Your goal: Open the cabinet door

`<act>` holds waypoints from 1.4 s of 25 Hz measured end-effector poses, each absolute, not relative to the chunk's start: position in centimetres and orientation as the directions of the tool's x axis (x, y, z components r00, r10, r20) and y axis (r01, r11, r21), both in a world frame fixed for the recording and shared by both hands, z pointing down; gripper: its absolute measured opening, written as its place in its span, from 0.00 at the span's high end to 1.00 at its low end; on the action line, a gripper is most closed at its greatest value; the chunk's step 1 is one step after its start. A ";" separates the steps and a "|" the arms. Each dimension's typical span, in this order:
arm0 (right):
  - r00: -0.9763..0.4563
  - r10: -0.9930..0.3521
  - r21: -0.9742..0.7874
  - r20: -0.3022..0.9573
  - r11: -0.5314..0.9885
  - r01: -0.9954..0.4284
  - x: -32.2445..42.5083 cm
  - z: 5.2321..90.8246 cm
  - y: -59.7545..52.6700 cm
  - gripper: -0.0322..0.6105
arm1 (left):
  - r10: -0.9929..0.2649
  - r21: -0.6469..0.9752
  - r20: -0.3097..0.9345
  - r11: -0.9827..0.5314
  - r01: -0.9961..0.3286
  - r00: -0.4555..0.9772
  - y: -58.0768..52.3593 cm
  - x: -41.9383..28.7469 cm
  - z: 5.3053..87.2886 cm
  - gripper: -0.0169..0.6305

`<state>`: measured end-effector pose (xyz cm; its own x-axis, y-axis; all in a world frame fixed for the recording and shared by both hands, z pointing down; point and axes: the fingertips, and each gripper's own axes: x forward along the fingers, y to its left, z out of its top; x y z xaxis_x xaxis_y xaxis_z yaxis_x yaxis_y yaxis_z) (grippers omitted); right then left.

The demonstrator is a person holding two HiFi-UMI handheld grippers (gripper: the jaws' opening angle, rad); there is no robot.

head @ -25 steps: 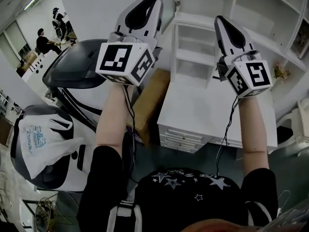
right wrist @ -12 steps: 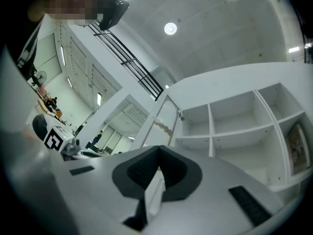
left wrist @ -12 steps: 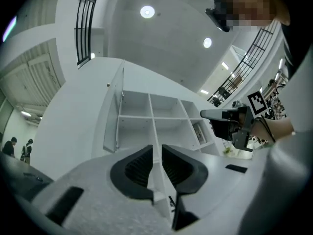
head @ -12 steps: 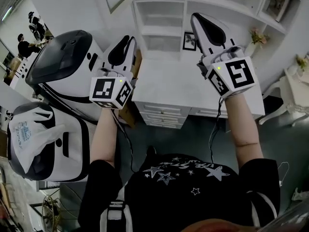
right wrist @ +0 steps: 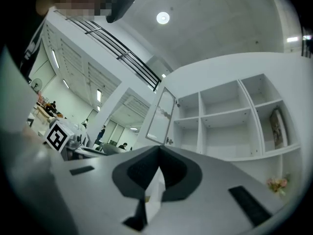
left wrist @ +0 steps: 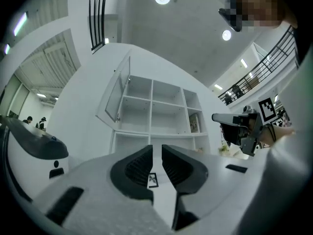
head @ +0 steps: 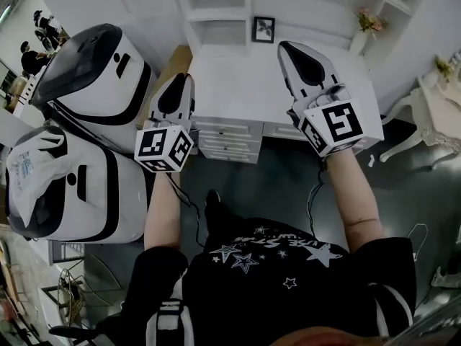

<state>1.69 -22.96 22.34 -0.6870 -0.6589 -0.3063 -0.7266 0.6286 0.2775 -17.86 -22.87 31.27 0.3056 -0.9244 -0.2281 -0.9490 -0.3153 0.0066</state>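
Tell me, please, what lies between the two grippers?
In the head view, the bare white desk top and its drawer fronts lie between them.

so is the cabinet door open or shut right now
Open. The cabinet door stands swung out at an angle from the left edge of the shelves, whose compartments show uncovered.

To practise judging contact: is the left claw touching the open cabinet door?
Apart. The left gripper view shows the cabinet door far beyond the left claw, up on the shelf unit.
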 end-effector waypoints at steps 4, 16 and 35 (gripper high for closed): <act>-0.674 -0.687 0.242 -0.270 0.629 -0.738 5.4 25.3 -19.9 0.94 | -0.935 0.056 -0.168 -0.324 -0.944 0.311 -19.0 -14.3 34.8 0.87; -0.599 -0.787 0.115 -0.147 0.588 -0.801 12.3 33.6 -15.7 0.94 | -0.922 0.148 -0.043 -0.387 -0.910 0.385 -12.8 -6.8 41.7 0.87; -0.506 -0.860 0.027 0.063 0.508 -0.861 14.8 43.1 -4.5 0.94 | -0.857 0.212 0.094 -0.480 -0.851 0.507 -1.8 -2.8 47.9 0.91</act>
<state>14.81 -4.52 43.10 -0.5058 -0.8603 0.0635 -0.8609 0.5081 0.0269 -2.79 -1.79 47.92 0.5071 -0.8568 0.0936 -0.8510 -0.4804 0.2123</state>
